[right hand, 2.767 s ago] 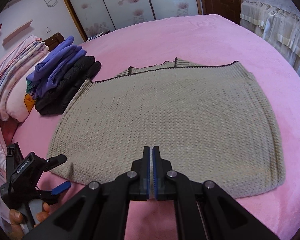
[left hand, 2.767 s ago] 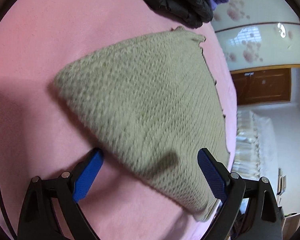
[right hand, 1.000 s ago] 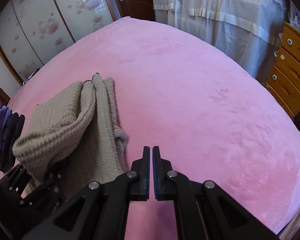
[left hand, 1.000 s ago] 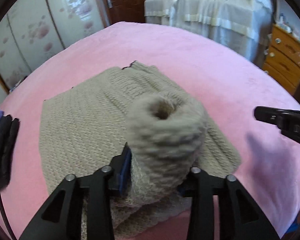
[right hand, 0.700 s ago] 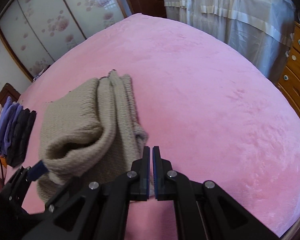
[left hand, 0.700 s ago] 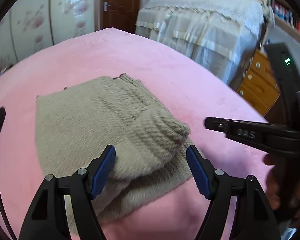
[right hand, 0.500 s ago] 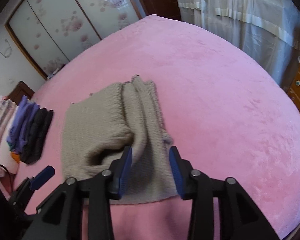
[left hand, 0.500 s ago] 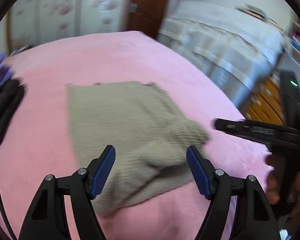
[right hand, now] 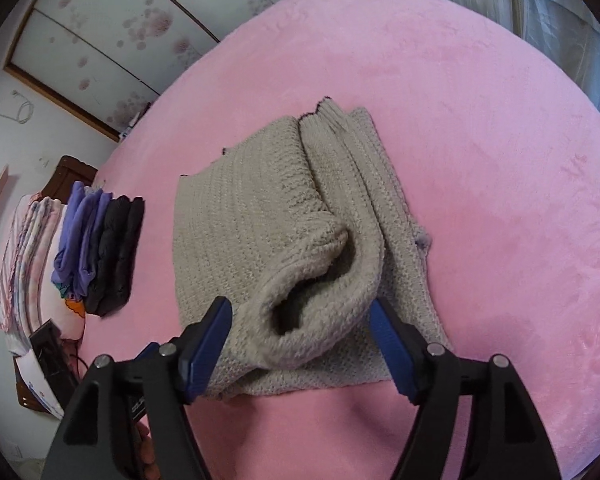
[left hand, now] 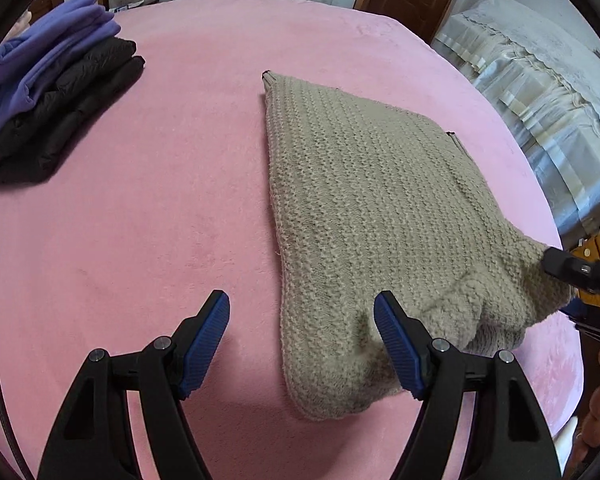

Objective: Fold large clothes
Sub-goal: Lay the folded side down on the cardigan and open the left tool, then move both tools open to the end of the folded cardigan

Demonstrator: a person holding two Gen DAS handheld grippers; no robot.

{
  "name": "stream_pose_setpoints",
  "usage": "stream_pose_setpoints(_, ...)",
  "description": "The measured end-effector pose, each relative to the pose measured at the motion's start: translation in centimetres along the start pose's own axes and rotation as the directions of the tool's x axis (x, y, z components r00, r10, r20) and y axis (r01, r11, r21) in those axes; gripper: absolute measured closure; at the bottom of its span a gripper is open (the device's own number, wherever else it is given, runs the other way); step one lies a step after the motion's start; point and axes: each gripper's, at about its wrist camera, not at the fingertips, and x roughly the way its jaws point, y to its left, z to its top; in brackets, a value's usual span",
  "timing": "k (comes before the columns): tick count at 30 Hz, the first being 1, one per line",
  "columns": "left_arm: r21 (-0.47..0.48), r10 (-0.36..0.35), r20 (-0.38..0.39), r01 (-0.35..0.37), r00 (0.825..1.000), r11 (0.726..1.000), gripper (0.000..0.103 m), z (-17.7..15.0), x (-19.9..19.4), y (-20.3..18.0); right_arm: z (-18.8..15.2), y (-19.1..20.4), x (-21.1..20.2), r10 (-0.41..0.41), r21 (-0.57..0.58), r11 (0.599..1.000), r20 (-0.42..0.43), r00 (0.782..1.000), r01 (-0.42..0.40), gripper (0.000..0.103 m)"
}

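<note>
Folded sweater (right hand: pixel 284 232) between open right hand-held gripper (right hand: pixel 300 344), untouched

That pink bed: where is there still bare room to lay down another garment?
The widest bare stretch of the pink blanket lies between the beige knit sweater and the pile of purple and black clothes. More lies beyond the sweater's far side. The near edge is crowded by the left gripper and right gripper.

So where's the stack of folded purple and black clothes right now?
The stack of folded purple and black clothes sits upper left in the left wrist view, on the pink bedspread, apart from the beige knit sweater.
</note>
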Motion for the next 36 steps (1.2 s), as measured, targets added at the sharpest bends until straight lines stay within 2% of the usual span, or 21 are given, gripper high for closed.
stream_pose_setpoints(2,-0.005,-0.011,-0.013,0.011,1.0,1.0,0.03,0.1,0.5,0.0,0.6,-0.3,0.9,0.0,0.01,1.0,-0.027,1.0,0.001,0.033)
stream_pose_setpoints(3,-0.004,-0.017,-0.016,0.017,1.0,1.0,0.03,0.2,0.8,-0.4,0.8,-0.4,1.3,0.015,0.013,1.0,-0.04,0.999,-0.014,0.037)
stream_pose_setpoints(4,-0.001,-0.022,-0.018,0.022,1.0,1.0,0.03,0.3,0.9,-0.4,1.0,-0.4,1.4,0.027,0.008,1.0,-0.043,0.999,-0.027,0.06)
stream_pose_setpoints(5,0.002,-0.023,-0.016,0.023,1.0,1.0,0.03,0.4,0.9,-0.7,1.3,-0.4,1.6,0.043,-0.012,0.999,-0.051,0.998,-0.044,0.076)
stream_pose_setpoints(8,0.018,-0.033,-0.008,0.033,0.999,0.999,0.03,0.8,1.0,-1.1,1.5,-0.6,0.8,0.081,-0.072,0.994,-0.028,0.996,-0.083,0.085)
stream_pose_setpoints(10,0.03,-0.04,-0.012,0.041,0.999,0.999,0.03,0.9,1.2,-1.5,1.2,-1.5,-0.5,0.093,-0.085,0.992,-0.006,0.996,-0.093,0.086)
stream_pose_setpoints(14,0.051,-0.058,-0.049,0.06,0.997,0.997,0.029,-0.8,2.0,-2.1,-0.8,-3.7,-2.2,0.044,-0.113,0.993,0.059,0.997,-0.038,0.086)
stream_pose_setpoints(16,0.066,-0.044,-0.048,0.047,0.998,0.997,0.028,-2.2,2.4,-2.3,-2.4,-4.8,-1.1,-0.015,-0.129,0.991,0.06,0.998,0.023,0.086)
stream_pose_setpoints(20,0.089,0.0,0.012,-0.001,1.0,0.996,0.021,-4.3,2.6,-2.0,-5.4,-7.4,2.7,-0.03,-0.079,0.996,0.044,0.999,0.033,0.085)
stream_pose_setpoints(21,0.095,0.003,0.033,-0.006,0.999,0.995,0.02,-4.7,2.5,-1.9,-5.6,-7.6,3.0,-0.03,-0.071,0.997,0.064,0.998,0.034,0.085)
stream_pose_setpoints(25,0.139,0.004,0.071,-0.014,0.997,0.99,0.021,-5.1,1.4,-2.1,-5.8,-6.6,2.8,-0.063,-0.114,0.991,0.09,0.994,0.073,0.079)
stream_pose_setpoints(28,0.173,-0.038,0.108,0.019,0.993,0.985,0.022,-5.1,-0.8,-2.8,-5.4,-5.4,1.7,-0.089,-0.143,0.985,0.087,0.992,0.101,0.074)
stream_pose_setpoints(31,0.23,-0.068,0.138,0.035,0.988,0.973,0.022,-5.5,-2.7,-4.3,-5.1,-4.0,-0.3,-0.134,-0.18,0.971,0.14,0.981,0.158,0.071)
stream_pose_setpoints(33,0.256,-0.076,0.131,0.041,0.988,0.966,0.022,-5.8,-2.9,-5.1,-5.2,-2.6,-1.7,-0.143,-0.219,0.958,0.192,0.971,0.185,0.071)
stream_pose_setpoints(36,0.263,-0.073,0.093,0.046,0.993,0.964,0.022,-6.0,-1.8,-6.0,-5.8,0.3,-3.1,-0.1,-0.299,0.937,0.259,0.961,0.178,0.071)
